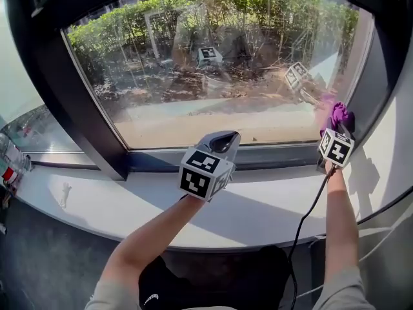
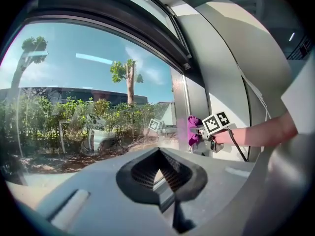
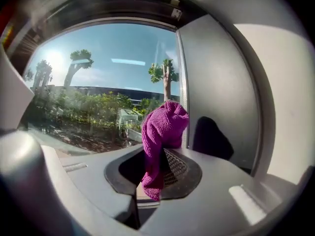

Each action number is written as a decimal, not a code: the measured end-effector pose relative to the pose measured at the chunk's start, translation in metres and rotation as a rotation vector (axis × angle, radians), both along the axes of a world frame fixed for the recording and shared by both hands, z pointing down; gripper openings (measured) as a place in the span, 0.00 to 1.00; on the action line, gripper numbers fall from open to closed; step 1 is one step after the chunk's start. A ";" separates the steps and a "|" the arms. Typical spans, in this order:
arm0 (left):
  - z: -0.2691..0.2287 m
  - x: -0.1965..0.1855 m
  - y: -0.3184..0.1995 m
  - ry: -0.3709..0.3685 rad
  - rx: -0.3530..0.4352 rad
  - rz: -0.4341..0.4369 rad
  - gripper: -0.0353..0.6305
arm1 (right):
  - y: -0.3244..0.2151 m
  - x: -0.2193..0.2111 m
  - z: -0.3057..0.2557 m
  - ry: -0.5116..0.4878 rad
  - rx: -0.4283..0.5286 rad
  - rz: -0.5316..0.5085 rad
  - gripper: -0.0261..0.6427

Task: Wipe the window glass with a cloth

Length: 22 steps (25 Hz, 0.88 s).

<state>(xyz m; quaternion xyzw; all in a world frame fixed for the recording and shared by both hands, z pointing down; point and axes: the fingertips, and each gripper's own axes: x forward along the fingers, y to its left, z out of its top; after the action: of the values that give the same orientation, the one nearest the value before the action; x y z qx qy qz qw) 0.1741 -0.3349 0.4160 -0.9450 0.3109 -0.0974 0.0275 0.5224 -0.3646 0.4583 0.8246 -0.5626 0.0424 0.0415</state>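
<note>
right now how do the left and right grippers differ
The right gripper is shut on the purple cloth; the left gripper has its jaws together on nothing. The right gripper is up at the lower right corner of the glass, by the frame; the left gripper hangs over the sill, short of the glass. Both are grey and point toward the glass.

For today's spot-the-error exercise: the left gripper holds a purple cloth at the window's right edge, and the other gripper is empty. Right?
No. The right gripper holds the purple cloth at the right edge of the window, as the right gripper view shows; the left gripper is the empty one.
</note>
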 end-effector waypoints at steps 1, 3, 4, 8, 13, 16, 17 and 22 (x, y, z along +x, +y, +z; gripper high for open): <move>0.001 -0.005 -0.001 0.005 -0.003 -0.006 0.05 | -0.002 -0.012 -0.003 0.013 0.004 -0.037 0.15; 0.000 -0.014 -0.002 0.016 -0.005 -0.016 0.05 | -0.005 -0.040 -0.009 0.040 0.006 -0.107 0.15; 0.000 -0.020 -0.003 0.021 -0.005 -0.022 0.05 | -0.006 -0.055 -0.012 0.050 0.004 -0.141 0.15; -0.003 -0.048 -0.009 0.043 -0.004 -0.057 0.05 | -0.016 -0.115 -0.019 0.070 -0.003 -0.255 0.15; 0.002 -0.083 -0.013 0.059 -0.025 -0.095 0.05 | -0.025 -0.172 -0.024 0.068 0.004 -0.300 0.15; 0.004 -0.108 -0.020 0.070 -0.028 -0.130 0.05 | -0.029 -0.203 -0.024 0.063 0.008 -0.334 0.15; 0.005 -0.116 -0.022 0.075 -0.031 -0.143 0.05 | -0.031 -0.214 -0.024 0.063 0.007 -0.351 0.15; 0.009 -0.150 -0.029 0.090 -0.041 -0.188 0.05 | -0.037 -0.272 -0.021 0.059 0.000 -0.452 0.15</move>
<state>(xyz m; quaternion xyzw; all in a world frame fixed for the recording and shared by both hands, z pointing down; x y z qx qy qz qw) 0.0243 -0.3641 0.4248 -0.9155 0.3970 -0.0634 -0.0149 0.2499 -0.4018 0.4376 0.6785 -0.7316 0.0078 0.0663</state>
